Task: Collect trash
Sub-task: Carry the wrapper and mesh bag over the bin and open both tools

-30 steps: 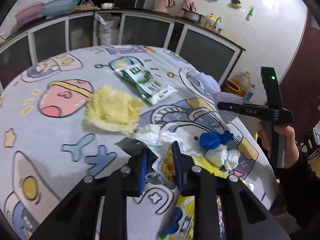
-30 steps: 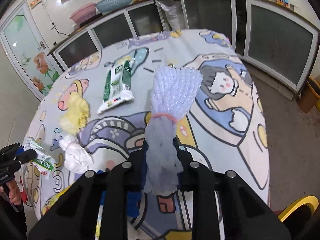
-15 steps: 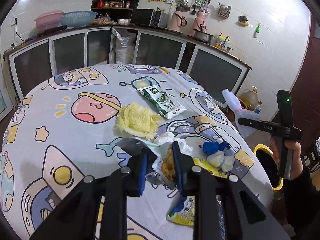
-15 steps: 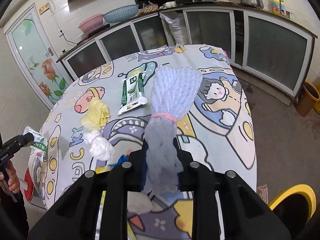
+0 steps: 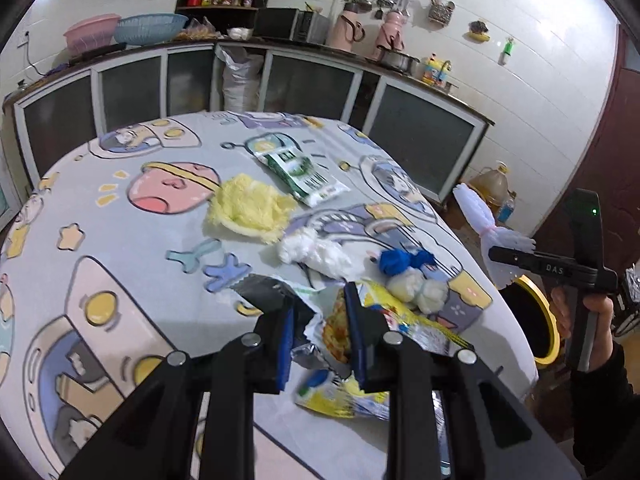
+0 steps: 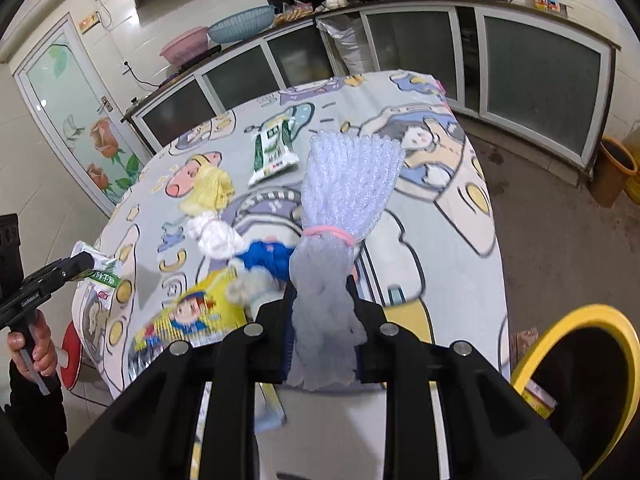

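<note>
Trash is split between both tongs and the worktop (image 5: 120,240). Compared with a second ago, the right tongs (image 6: 322,322) have drawn back off the worktop's edge, so the yellow-rimmed bin (image 6: 532,356) now shows low to their right, where before only the cloth and floor lay ahead of them. They are clamped on the purple foam net (image 6: 344,184), pinched below its pink band, its fan standing up ahead of the fingers. I judge this means the net is on its way to the bin, which sits below and just to the right of these tongs.

The left tongs (image 5: 320,340) have lifted too: the worktop looks further below them than a second ago. They are clamped on a crumpled snack wrapper (image 5: 334,330), which hangs between the fingers above the near edge of the worktop.

Ahead of the left tongs, still on the cloth, lie a yellow snack bag (image 5: 416,328) just beyond their right finger, white tissue wads (image 5: 416,292) and a blue scrap (image 5: 400,260) past that, a white plastic wad (image 5: 316,254) straight ahead, a yellow cloth (image 5: 248,210) further on, and a green-and-white packet (image 5: 300,174) farthest. I judge most of the collecting is yet to do.
</note>
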A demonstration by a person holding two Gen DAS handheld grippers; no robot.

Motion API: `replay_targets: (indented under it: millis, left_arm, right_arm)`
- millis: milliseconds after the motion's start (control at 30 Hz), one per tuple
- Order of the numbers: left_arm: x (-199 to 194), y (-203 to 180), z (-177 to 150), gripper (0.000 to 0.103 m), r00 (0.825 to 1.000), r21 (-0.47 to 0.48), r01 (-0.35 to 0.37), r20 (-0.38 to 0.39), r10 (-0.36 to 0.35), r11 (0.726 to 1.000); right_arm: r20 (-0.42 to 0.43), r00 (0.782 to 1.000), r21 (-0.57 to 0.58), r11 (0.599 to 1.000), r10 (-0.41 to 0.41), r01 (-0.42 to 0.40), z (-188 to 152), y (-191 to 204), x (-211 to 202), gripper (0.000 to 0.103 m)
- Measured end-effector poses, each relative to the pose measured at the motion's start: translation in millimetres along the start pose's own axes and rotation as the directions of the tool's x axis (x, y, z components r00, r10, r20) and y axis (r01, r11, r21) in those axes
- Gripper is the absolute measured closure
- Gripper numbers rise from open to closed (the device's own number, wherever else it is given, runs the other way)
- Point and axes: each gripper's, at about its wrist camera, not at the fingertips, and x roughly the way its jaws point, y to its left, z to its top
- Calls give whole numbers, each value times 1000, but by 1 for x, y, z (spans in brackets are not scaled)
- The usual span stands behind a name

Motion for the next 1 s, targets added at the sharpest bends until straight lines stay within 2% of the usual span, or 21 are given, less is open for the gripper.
replay_targets:
  millis: [167, 400, 633, 767, 1000]
  left_arm:
    - [13, -38, -3, 81, 999, 50, 43, -23, -41, 998]
    - [28, -107, 19, 81, 992, 144, 129, -8, -129, 981]
    - [37, -190, 44, 81, 976, 246, 209, 9, -218, 946]
    - [41, -236, 55, 81, 961, 295, 260, 12, -275, 920]
    - [62, -307, 60, 81, 935, 343, 341, -28, -354, 875]
  right_arm:
    - [-4, 1000, 39, 999, -24, 24, -19, -17, -16, 81]
    - [52, 994, 82, 992, -98, 93, -33, -47, -66, 81]
    - [133, 971, 141, 973, -201, 182, -42, -85, -129, 81]
    - [173, 953, 187, 958, -248, 216, -50, -108, -160, 81]
    - [183, 935, 247, 935, -304, 255, -68, -140, -184, 81]
